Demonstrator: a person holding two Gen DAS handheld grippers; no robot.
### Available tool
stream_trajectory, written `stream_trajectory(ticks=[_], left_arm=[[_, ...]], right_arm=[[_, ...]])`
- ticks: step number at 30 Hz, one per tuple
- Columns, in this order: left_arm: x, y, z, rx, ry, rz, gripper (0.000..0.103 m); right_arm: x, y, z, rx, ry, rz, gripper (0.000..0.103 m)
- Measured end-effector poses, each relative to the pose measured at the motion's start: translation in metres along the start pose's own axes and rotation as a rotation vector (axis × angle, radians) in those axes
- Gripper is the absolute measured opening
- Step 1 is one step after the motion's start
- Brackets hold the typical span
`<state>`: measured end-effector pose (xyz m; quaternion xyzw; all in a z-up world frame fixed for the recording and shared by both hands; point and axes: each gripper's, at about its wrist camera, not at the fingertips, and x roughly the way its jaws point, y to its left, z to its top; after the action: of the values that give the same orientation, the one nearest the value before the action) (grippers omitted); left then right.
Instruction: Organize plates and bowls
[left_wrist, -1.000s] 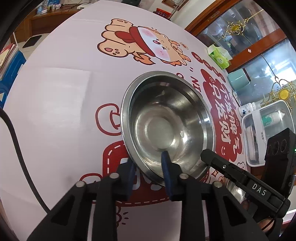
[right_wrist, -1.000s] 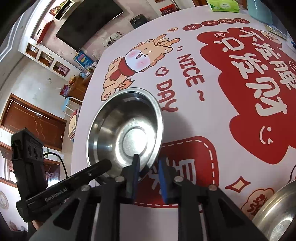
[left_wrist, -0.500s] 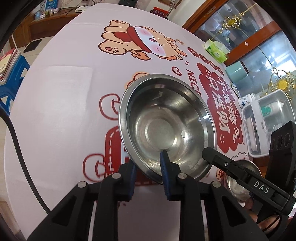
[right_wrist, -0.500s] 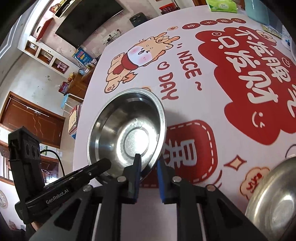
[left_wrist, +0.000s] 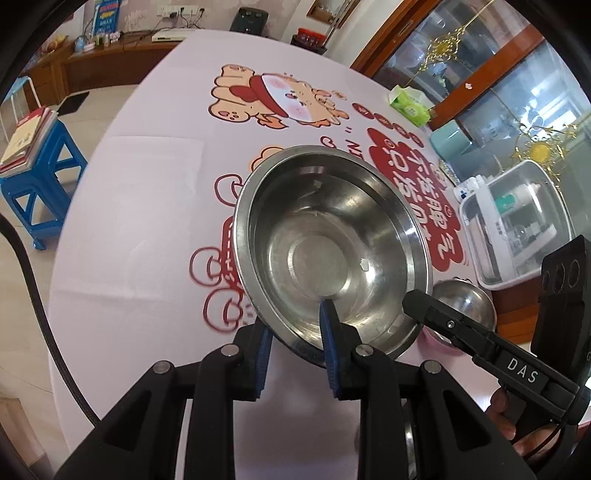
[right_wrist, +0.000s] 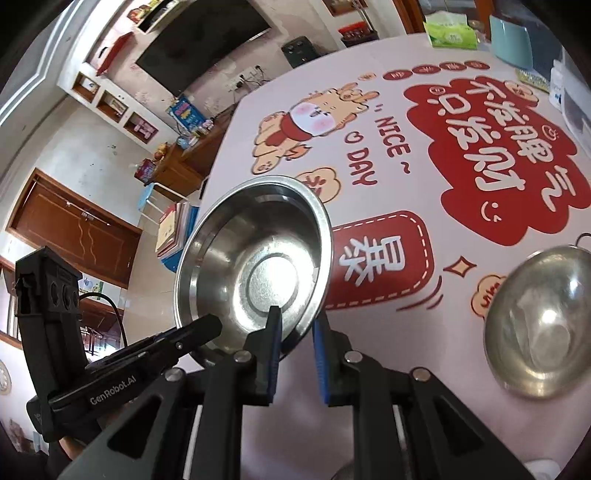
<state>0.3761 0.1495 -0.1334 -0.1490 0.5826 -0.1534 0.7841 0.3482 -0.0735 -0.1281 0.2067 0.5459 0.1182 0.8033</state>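
A large steel bowl (left_wrist: 332, 243) (right_wrist: 255, 258) hangs in the air above the printed tablecloth, held from two sides. My left gripper (left_wrist: 295, 332) is shut on its near rim, one blue pad inside the bowl and one outside. My right gripper (right_wrist: 297, 332) is shut on the opposite rim in the same way. Each gripper's black body shows in the other's view. A smaller steel bowl (right_wrist: 543, 321) (left_wrist: 463, 302) rests on the cloth at the right, partly hidden in the left wrist view.
The round table (left_wrist: 147, 192) carries a white lidded plastic box (left_wrist: 517, 221), a teal container (left_wrist: 452, 140) and a green tissue pack (left_wrist: 408, 103) along its far right edge. A blue stool with books (left_wrist: 33, 173) stands on the floor at the left.
Both grippers have lifted the large bowl up off the cloth and carried it toward the small bowl at the right, which has come further into both views. The grips are unchanged.
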Motion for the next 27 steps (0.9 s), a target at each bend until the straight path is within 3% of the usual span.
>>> stream_trajectory(ticks=[16, 27], left_arm=[[-0.101, -0.019, -0.083, 0.046, -0.089, 0.006, 0.024], [-0.133, -0.030, -0.142, 0.076, -0.093, 0.007, 0.025]], right_arm=[[-0.076, 0.043, -0.073, -0.104, -0.087, 0.016, 0.017], [-0.109, 0.056, -0.131, -0.211, -0.124, -0.026, 0.020]])
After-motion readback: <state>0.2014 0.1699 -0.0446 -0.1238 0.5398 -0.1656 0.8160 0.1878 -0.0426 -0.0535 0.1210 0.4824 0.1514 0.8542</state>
